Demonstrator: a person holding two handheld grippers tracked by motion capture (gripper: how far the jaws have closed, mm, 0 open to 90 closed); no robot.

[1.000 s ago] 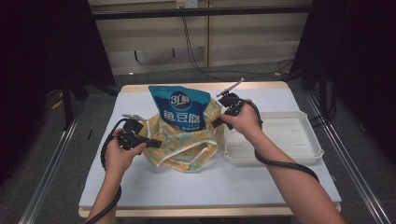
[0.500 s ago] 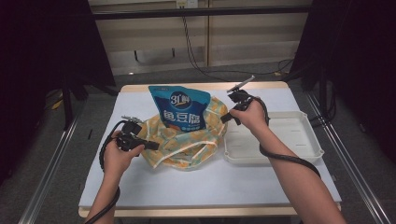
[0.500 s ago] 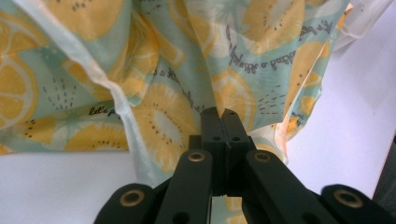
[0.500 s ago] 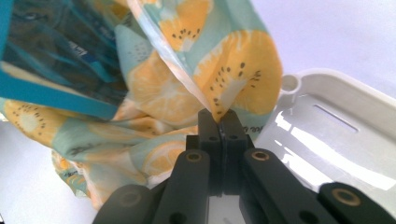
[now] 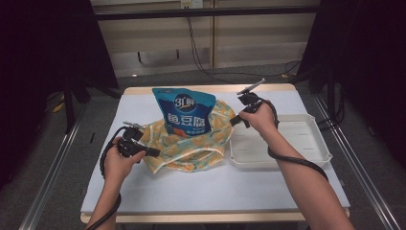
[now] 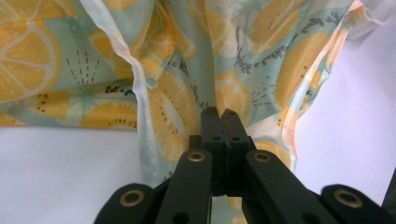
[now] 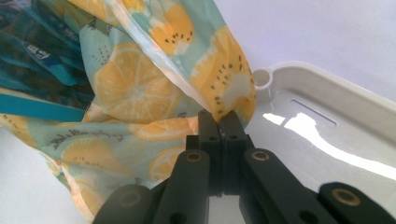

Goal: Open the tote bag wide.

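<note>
The lemon-print plastic bag (image 5: 191,143) hides the lower part of the blue snack pouch (image 5: 184,111) standing in it, mid-table beside the white tray (image 5: 306,153). The left gripper (image 5: 155,153) is clamped on the bag's thin, crinkled film at its left edge. The right gripper (image 5: 233,121) pinches the right edge, over the glossy tray's corner.

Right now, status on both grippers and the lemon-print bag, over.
Left gripper shut on lemon-print bag, near side. Right gripper shut on its edge by the white tray. Blue snack pouch upright in the bag. Nothing in the way.
</note>
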